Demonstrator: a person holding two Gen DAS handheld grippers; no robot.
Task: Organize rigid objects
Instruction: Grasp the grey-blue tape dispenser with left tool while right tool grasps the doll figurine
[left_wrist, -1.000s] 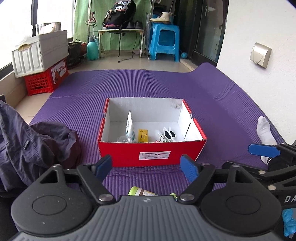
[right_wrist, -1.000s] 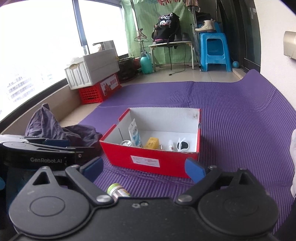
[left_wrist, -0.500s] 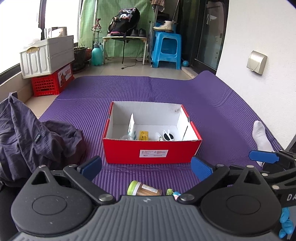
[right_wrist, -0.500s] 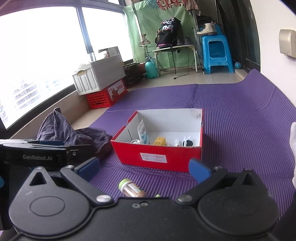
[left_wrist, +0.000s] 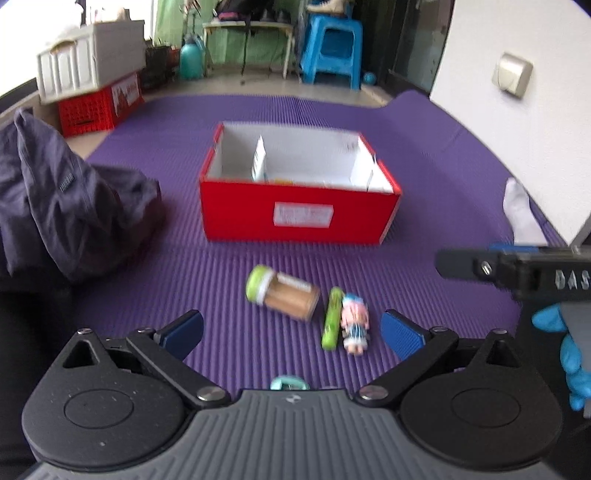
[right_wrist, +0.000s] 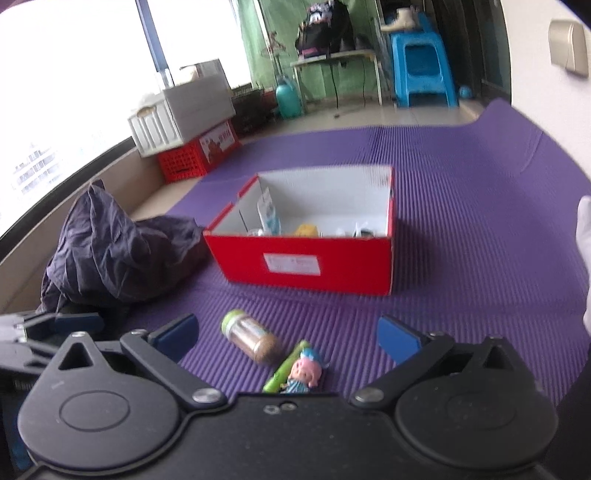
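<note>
A red box (left_wrist: 299, 210) (right_wrist: 306, 258) with white inner walls stands on the purple mat and holds several small items. In front of it lie a green-capped jar (left_wrist: 282, 293) (right_wrist: 249, 338) on its side, a green stick (left_wrist: 331, 325) (right_wrist: 286, 367) and a small pink-faced doll (left_wrist: 355, 325) (right_wrist: 304, 374). A teal object (left_wrist: 290, 384) peeks out at the left gripper's body. My left gripper (left_wrist: 291, 332) is open, hovering just short of these items, nothing between its fingers. My right gripper (right_wrist: 288, 338) is open above the jar and doll, touching neither.
A dark garment (left_wrist: 62, 203) (right_wrist: 110, 251) is heaped left of the box. A white sock (left_wrist: 521, 210) lies at the mat's right edge. A red crate (left_wrist: 99, 103), a white bin, a blue stool (right_wrist: 423, 70) and a table stand far back. A blue-gloved hand (left_wrist: 570, 354) holds the right tool.
Both grippers have pulled back from the box and sunk, tilting down. The jar, the green stick and the doll have come fully into view. The left jaws stand wider than a second ago.
</note>
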